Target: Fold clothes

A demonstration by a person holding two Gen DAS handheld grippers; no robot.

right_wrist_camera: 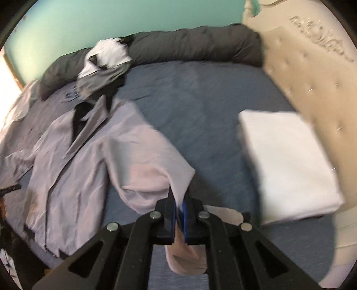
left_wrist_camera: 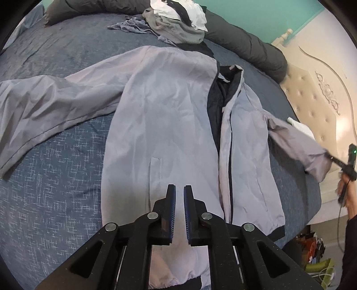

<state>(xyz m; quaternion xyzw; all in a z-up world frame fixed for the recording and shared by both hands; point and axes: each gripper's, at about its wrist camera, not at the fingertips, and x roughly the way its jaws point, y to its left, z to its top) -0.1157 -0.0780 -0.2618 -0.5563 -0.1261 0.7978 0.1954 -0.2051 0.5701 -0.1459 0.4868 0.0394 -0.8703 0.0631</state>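
Observation:
A light lilac-grey jacket (left_wrist_camera: 169, 125) with dark lining lies front-up and spread on the blue bed (left_wrist_camera: 55, 178); its left sleeve (left_wrist_camera: 44, 104) stretches out to the left. My left gripper (left_wrist_camera: 179, 189) hovers over the jacket's lower front with its jaws a narrow gap apart and nothing between them. My right gripper (right_wrist_camera: 179, 200) is shut on the jacket's right sleeve (right_wrist_camera: 151, 169) and holds its cuff end lifted off the bed. In the left wrist view the right gripper (left_wrist_camera: 334, 159) shows at the right edge, pulling that sleeve (left_wrist_camera: 299, 142) outward.
A pile of grey, white and black clothes (left_wrist_camera: 176, 20) lies at the far side of the bed by a long dark bolster (left_wrist_camera: 245, 42). A folded white item (right_wrist_camera: 287, 162) sits near the cream tufted headboard (right_wrist_camera: 312, 89). Clutter lies on the floor (left_wrist_camera: 312, 249).

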